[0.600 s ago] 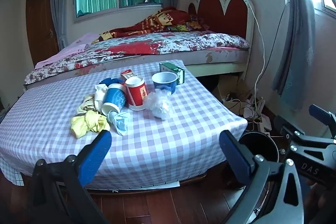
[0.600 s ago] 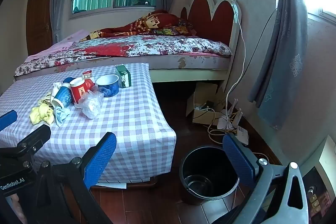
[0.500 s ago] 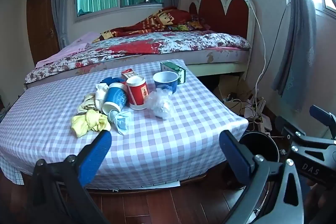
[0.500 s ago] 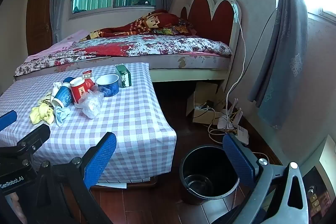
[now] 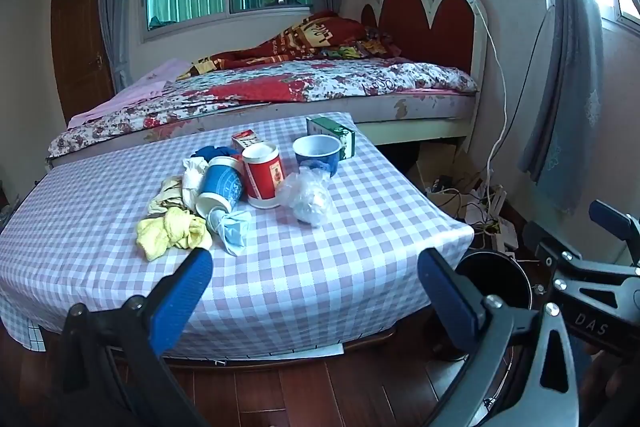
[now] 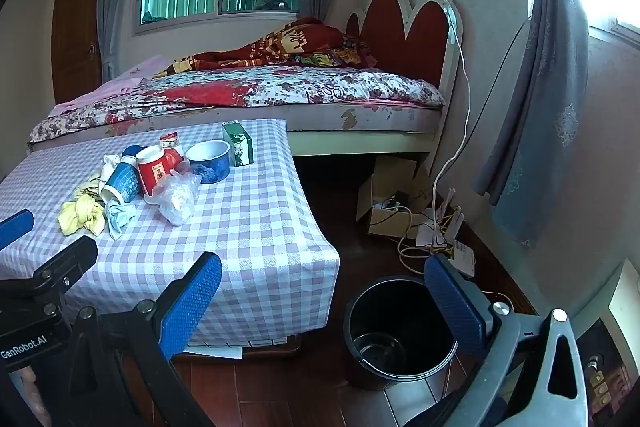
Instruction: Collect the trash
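Observation:
Trash lies in a cluster on the checked table (image 5: 320, 267): a red cup (image 5: 264, 175), a tipped blue cup (image 5: 220, 189), a blue bowl (image 5: 317, 153), a clear plastic bag (image 5: 308, 195), a crumpled blue mask (image 5: 234, 227), yellow cloth (image 5: 172, 233) and a green box (image 5: 332, 135). A black bin (image 6: 400, 331) stands on the floor right of the table. My left gripper (image 5: 314, 271) is open and empty, short of the table's near edge. My right gripper (image 6: 322, 281) is open and empty, above the floor near the bin.
A bed (image 6: 240, 95) stands behind the table. A cardboard box (image 6: 384, 199) and tangled cables (image 6: 432, 227) lie on the wooden floor by the right wall. A curtain (image 6: 532, 99) hangs at the right. The right gripper shows at the left view's right edge (image 5: 592, 291).

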`<state>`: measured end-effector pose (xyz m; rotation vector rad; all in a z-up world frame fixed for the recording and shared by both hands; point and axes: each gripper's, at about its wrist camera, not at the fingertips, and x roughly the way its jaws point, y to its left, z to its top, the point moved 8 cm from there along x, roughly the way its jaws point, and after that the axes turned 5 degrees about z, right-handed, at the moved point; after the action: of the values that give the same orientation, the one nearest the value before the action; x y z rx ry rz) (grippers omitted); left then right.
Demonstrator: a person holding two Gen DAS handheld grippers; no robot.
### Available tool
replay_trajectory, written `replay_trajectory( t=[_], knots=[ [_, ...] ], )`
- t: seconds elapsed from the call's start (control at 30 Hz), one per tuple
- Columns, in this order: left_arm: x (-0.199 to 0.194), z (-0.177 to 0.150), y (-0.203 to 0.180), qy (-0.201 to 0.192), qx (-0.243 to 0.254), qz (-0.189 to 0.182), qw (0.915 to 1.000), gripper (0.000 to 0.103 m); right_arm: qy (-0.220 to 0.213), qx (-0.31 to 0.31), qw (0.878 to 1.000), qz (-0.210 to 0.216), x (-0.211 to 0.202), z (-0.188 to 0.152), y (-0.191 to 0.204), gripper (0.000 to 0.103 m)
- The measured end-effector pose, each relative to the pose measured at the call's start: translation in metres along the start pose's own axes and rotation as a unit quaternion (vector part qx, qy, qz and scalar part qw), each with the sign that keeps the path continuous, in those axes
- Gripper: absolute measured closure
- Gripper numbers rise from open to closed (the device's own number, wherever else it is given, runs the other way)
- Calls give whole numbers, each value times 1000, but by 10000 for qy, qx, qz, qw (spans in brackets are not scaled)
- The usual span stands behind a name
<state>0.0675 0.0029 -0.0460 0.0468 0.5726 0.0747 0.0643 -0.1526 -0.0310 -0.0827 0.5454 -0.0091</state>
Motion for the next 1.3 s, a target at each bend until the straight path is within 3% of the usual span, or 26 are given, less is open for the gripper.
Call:
replay_trajectory(
  t=[1.3],
  knots=[
    [0, -2, 0, -30, 10, -16, 10000, 1, 18, -115, 9999, 50, 5, 2, 7, 1]
  ],
)
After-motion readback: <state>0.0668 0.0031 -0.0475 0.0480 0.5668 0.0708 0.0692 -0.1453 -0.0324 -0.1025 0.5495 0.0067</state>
